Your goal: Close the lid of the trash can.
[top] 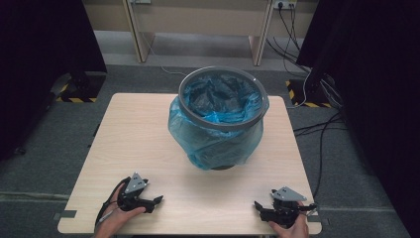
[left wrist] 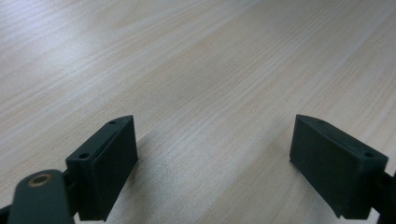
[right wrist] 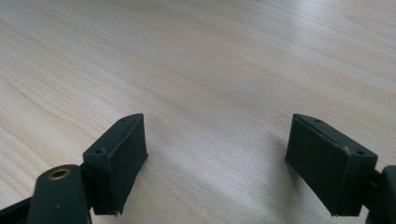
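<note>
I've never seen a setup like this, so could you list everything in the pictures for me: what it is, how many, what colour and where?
Bin: one, grey, upright on the far middle of the table.
Bin bag: one, translucent blue, lining the bin and folded out over its rim, hanging down the sides.
Table: one, light wood.
Floor: grey carpet around the table.
Cables: several, black, on the floor to the right.
Cabinet: one, pale wood, beyond the table.
Left gripper: one, black with a grey plate, near left table edge, jaws open.
Right gripper: one, black with a grey plate, near right table edge, jaws open.
Hands: two, holding the grippers.
</note>
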Demonstrator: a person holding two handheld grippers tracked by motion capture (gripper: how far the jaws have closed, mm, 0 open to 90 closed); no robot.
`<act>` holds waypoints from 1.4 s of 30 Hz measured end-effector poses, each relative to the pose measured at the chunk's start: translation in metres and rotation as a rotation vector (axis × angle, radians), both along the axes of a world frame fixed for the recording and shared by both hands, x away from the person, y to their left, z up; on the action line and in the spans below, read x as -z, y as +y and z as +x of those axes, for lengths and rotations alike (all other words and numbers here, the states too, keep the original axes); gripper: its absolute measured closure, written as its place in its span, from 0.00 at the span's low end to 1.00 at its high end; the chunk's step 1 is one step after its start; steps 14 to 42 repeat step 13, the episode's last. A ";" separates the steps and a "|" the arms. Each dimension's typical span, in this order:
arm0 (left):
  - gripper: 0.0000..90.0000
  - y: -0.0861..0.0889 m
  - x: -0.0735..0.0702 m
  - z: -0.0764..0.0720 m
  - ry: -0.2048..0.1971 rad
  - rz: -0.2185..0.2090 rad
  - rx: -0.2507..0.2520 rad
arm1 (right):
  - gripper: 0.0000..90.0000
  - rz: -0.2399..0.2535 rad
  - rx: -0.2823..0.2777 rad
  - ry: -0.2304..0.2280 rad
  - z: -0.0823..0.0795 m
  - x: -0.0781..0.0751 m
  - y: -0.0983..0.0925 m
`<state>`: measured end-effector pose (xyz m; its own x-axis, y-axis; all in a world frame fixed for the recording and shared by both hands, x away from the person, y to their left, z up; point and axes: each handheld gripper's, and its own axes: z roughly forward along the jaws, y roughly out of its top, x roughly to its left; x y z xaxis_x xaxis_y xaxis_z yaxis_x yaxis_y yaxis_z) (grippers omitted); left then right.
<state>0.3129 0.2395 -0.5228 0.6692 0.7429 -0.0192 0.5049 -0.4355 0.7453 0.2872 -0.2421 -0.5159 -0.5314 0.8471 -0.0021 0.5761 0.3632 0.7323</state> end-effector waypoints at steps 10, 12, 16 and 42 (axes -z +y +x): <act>0.15 0.000 0.000 0.000 0.001 -0.001 0.000 | 0.23 0.012 0.008 -0.019 -0.003 0.002 0.000; 0.15 0.000 0.000 0.000 0.000 -0.001 0.000 | 0.23 0.011 0.007 -0.021 -0.003 0.002 -0.001; 0.15 0.000 0.000 0.000 0.001 -0.001 0.000 | 0.23 0.012 0.009 -0.020 -0.003 0.002 0.000; 0.15 0.000 0.000 0.000 0.001 -0.001 0.000 | 0.23 0.012 0.009 -0.020 -0.003 0.002 0.000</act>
